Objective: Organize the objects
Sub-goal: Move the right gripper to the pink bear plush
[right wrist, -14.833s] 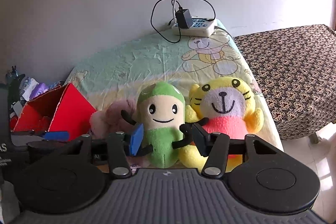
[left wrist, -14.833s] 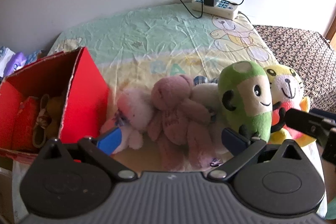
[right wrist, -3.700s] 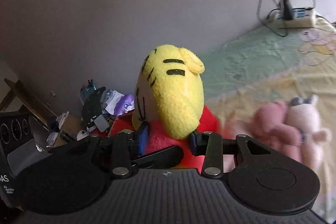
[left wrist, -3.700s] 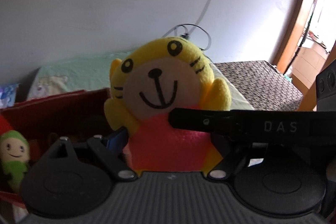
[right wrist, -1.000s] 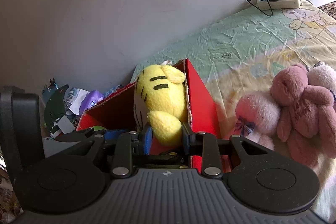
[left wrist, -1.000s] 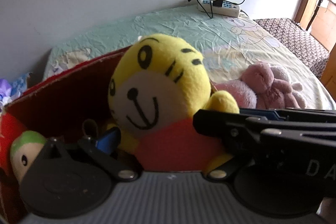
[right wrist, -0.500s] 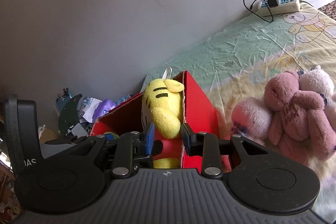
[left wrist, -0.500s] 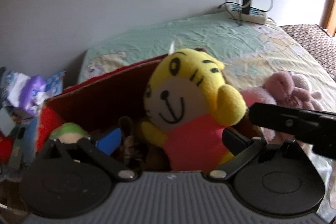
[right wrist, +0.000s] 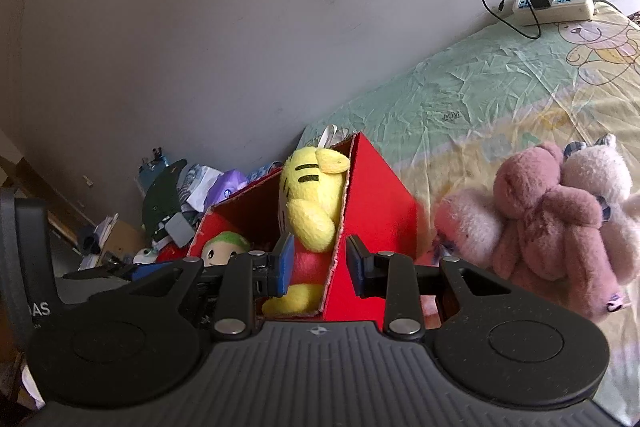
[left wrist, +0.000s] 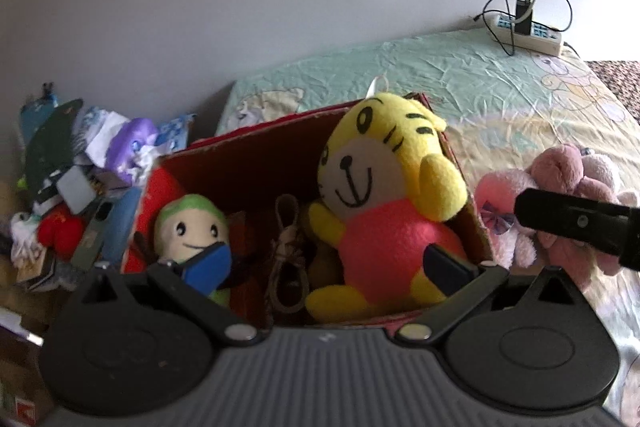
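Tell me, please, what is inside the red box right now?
Inside the red box sit a yellow tiger plush, a green-headed plush and a knotted brown cord between them. The box floor and anything beneath the toys is covered.

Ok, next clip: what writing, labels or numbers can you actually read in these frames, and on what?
"AS" with smaller unreadable print below: black casing at the left edge of the right wrist view, first letter cut off.
Small dark mark on the bedsheet: too small to read.
Power strip markings: blurred.
Packaging in the pile beside the red box: unreadable.
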The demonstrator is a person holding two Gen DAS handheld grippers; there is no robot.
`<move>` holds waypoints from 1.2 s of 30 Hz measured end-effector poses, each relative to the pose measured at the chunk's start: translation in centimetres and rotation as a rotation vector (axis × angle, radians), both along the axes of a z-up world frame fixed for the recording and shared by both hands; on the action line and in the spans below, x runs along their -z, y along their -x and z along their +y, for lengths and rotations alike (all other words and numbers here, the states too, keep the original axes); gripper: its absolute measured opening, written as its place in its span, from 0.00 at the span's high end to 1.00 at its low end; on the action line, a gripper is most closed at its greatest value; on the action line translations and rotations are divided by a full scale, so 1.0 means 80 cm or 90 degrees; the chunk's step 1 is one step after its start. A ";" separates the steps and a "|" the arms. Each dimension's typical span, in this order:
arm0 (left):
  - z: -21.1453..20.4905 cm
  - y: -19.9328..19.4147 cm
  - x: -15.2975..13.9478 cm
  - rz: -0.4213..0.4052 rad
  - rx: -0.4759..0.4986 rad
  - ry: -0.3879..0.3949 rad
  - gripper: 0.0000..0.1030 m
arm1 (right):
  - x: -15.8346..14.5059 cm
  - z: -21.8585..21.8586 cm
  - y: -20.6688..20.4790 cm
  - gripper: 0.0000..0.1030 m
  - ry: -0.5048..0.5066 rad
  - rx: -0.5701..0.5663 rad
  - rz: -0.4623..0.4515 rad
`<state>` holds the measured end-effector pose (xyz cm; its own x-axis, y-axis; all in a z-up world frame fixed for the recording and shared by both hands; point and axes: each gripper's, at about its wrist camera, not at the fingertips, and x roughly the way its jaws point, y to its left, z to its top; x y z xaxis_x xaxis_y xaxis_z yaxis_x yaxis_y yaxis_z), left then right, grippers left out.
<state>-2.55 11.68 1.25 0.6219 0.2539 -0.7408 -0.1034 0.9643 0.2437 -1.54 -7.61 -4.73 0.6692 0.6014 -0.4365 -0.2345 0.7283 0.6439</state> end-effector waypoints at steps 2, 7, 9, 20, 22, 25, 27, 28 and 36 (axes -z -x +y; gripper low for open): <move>-0.006 0.003 -0.002 0.001 -0.011 0.000 0.01 | 0.001 -0.009 0.003 0.69 -0.002 -0.008 0.001; -0.030 0.014 -0.006 -0.003 -0.025 0.000 0.01 | 0.005 -0.033 0.011 0.68 0.000 -0.020 0.008; -0.042 0.017 -0.006 -0.003 -0.026 0.000 0.01 | 0.008 -0.044 0.013 0.68 0.001 -0.022 0.011; -0.115 0.025 0.000 0.005 0.017 0.030 0.01 | 0.030 -0.124 0.026 0.68 0.010 0.019 0.041; -0.130 0.024 0.003 0.006 0.035 0.037 0.01 | 0.035 -0.140 0.028 0.68 0.010 0.036 0.051; -0.152 0.022 0.010 0.011 0.069 0.053 0.01 | 0.043 -0.162 0.031 0.68 0.011 0.059 0.065; -0.164 0.018 0.017 0.019 0.088 0.067 0.01 | 0.048 -0.175 0.033 0.68 0.009 0.075 0.074; -0.170 0.015 0.022 0.028 0.097 0.076 0.01 | 0.051 -0.181 0.033 0.68 0.007 0.081 0.079; -0.197 -0.012 0.060 0.084 0.123 0.120 0.04 | 0.065 -0.202 0.025 0.68 -0.003 0.090 0.088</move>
